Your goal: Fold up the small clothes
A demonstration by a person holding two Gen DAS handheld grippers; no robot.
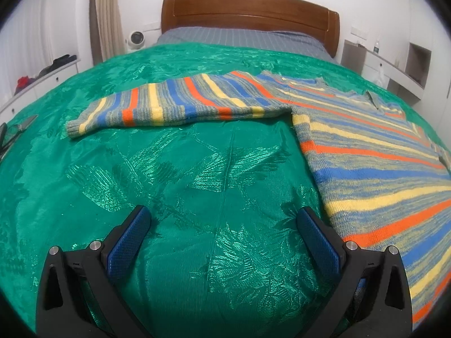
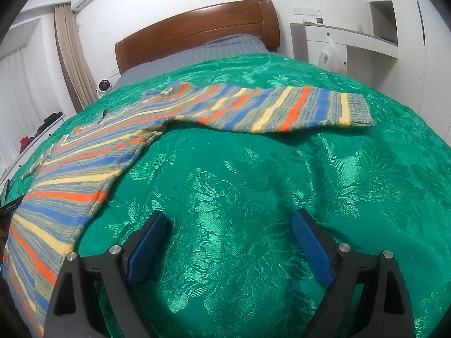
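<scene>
A striped knit sweater in blue, orange, yellow and grey lies flat on a green bedspread. In the left wrist view its body runs along the right side and one sleeve stretches out to the left. In the right wrist view the sweater body is at the left and the other sleeve stretches right. My left gripper is open and empty, just left of the sweater's hem. My right gripper is open and empty, just right of the hem.
A wooden headboard and a grey sheet are at the far end of the bed. A small white fan and white drawers stand at the left. White cabinets stand at the right.
</scene>
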